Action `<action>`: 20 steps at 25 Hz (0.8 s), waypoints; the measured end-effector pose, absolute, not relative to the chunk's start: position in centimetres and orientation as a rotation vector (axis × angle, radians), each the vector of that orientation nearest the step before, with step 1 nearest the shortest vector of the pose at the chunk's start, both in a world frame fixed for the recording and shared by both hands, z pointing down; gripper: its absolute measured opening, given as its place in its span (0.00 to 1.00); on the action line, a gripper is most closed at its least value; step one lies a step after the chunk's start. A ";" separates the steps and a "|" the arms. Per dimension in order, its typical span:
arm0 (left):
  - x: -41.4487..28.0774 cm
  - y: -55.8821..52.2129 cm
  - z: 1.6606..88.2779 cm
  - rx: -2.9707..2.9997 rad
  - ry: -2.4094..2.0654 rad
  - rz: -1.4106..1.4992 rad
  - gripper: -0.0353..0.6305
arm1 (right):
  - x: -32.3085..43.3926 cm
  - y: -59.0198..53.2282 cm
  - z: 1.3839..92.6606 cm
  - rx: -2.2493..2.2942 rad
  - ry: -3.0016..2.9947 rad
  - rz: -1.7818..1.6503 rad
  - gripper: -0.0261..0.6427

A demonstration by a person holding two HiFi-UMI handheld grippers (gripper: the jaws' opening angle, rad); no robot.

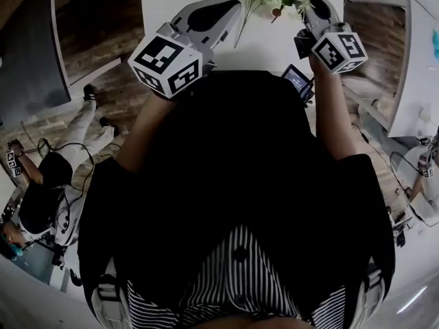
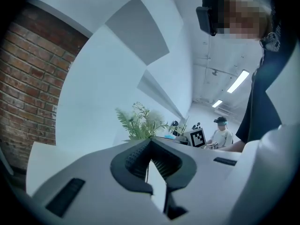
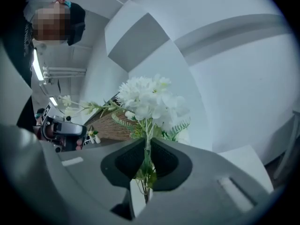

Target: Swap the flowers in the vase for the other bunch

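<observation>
While both tools are held out level toward the counter (image 1: 274, 43), the left gripper (image 2: 150, 146) has its ribbed fingers (image 2: 133, 158) clenched at the tips on one thin stem. That stem shows as a dark line in the gap behind the tips. It belongs to the green bunch (image 2: 138, 123), whose ferny fronds and a few small pale tufts fan out just beyond the fingertips. The head view shows it as a slim sprig lying alongside the finger ends.

The right gripper (image 3: 146, 144) is grasping the white bunch (image 3: 150, 97). Its dark pads press from both sides on a cluster of green stems and small leaves. Behind the pads the stem ends hang down. Past the tips sits a dense, rounded head of white blossoms, with fern leaves spreading out beneath it.

The counter is plain white, and its near edge meets the person's dark shirt (image 1: 240, 170). To its left is a wooden plank floor (image 1: 96, 40), where another person (image 1: 62, 177) crouches among cables. The left gripper view shows a red brick wall (image 2: 28, 88) at the far left and broad white wall panels. Strip lights (image 2: 239, 81) run along the ceiling above a seated person in a cap (image 2: 221, 136). A second white tabletop (image 1: 411, 67) stands at the right of the head view.
</observation>
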State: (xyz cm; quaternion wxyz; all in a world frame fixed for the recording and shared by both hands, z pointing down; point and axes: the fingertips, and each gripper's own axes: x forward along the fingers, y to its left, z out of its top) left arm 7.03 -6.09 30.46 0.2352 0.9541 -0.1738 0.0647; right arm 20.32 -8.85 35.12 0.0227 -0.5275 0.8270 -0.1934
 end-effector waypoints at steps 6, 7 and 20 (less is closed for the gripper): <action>8.5 -5.5 30.8 2.632 -0.505 0.236 0.06 | 22.7 -9.2 37.1 -1.739 2.536 -0.483 0.10; 8.6 -5.6 30.9 2.636 -0.513 0.249 0.06 | 22.9 -9.5 37.6 -1.752 2.536 -0.478 0.10; 9.7 -6.1 32.2 2.616 -0.505 0.282 0.06 | 23.1 -8.4 45.3 -1.766 2.566 -0.679 0.17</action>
